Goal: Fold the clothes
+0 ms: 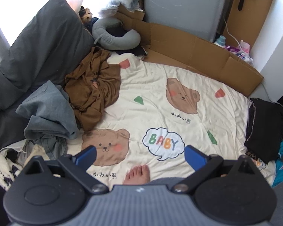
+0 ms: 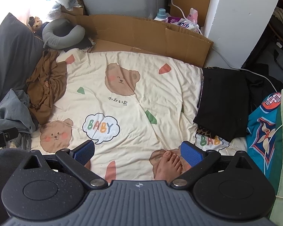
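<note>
Left tool: its blue pads are spread wide and hold nothing; it hangs above the cream bear blanket, over the "BABY" bubble.
Right tool: also spread wide and empty, hanging above the same blanket near your bare foot.
Clothes to fold: the brown garment lies crumpled at the blanket's left edge, touching the grey-blue garment heaped beside it. A black garment sits on the right edge, and it looks already folded flat.
Stage: as I judge it, nothing is picked yet; the middle of the blanket is free as your folding space.
Risk, wrong layer: the brown and grey-blue pieces overlap, so a deep pinch may take both, or take the blanket underneath. Pinch a raised fold of brown only.
Risk, tangle: the brown piece is bunched with no clear hem or collar showing. If you lift it from the middle, it will likely hang twisted and be slow to spread.
Risk, drag: pulling it across may rumple the blanket, which is already creased, and spoil your flat area.
Risk, your feet: your toes rest on the blanket just below both tools, so a garment laid low may land on them.
Risk, finished pile: sweeping cloth far right could disturb the black garment.
</note>
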Motion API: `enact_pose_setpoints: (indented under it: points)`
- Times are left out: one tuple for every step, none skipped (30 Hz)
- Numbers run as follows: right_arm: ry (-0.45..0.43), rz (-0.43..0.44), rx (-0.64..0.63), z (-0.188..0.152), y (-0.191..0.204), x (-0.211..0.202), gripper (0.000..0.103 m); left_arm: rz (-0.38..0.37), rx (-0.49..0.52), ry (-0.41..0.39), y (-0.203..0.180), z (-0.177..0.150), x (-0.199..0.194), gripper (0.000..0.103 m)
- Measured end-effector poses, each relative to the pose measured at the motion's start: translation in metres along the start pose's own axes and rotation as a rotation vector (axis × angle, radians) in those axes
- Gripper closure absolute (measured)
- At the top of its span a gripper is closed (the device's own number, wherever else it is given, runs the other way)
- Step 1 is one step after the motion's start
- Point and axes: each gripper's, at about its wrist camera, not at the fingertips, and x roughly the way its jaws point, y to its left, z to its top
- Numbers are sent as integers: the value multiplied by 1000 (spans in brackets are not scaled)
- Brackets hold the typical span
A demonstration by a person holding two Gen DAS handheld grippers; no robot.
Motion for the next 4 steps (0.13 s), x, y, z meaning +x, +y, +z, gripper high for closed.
enact_pose_setpoints:
  points:
    - [0,-1,2,0,1,0,3,-3,-2,1,1,0,0,2]
    - [0,-2,4,0,2,0,3,-7,-6,3,1,0,1,2]
    - [0,-2,4,0,2,0,3,-9,-10,6,2,1,1,2]
    - [0,-2,5,0,2,0,3,-8,-15,8,3,1,1,2]
